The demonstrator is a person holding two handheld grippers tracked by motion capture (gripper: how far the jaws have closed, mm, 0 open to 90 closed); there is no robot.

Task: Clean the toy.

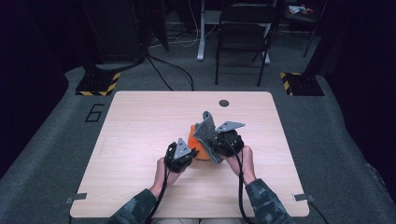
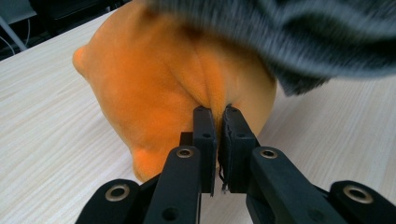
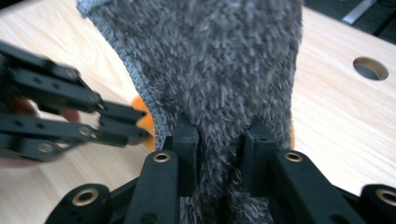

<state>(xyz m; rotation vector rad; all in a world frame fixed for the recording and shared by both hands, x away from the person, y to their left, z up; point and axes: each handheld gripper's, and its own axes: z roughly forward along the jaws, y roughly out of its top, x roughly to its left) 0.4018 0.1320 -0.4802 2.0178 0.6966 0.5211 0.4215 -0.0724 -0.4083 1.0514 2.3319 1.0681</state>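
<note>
An orange plush thing (image 1: pixel 197 141) lies at the middle of the wooden table (image 1: pixel 140 121). In the left gripper view its soft orange body (image 2: pixel 154 84) bulges just ahead, and my left gripper (image 2: pixel 217 114) is shut on a pinched fold of it. A grey fuzzy cloth (image 1: pixel 208 130) stands up against the plush's right side and drapes over it. My right gripper (image 3: pixel 219 133) is shut on this grey cloth (image 3: pixel 210 60), holding it raised. From above, the left gripper (image 1: pixel 190 151) sits left of the plush and the right gripper (image 1: pixel 217 142) right of it.
A round hole (image 1: pixel 224 103) sits in the table near its far edge. A dark folding chair (image 1: pixel 245 28) stands on the floor beyond the table, with black-and-yellow striped bases (image 1: pixel 98 84) at either side. Bare tabletop lies to the left and right of both hands.
</note>
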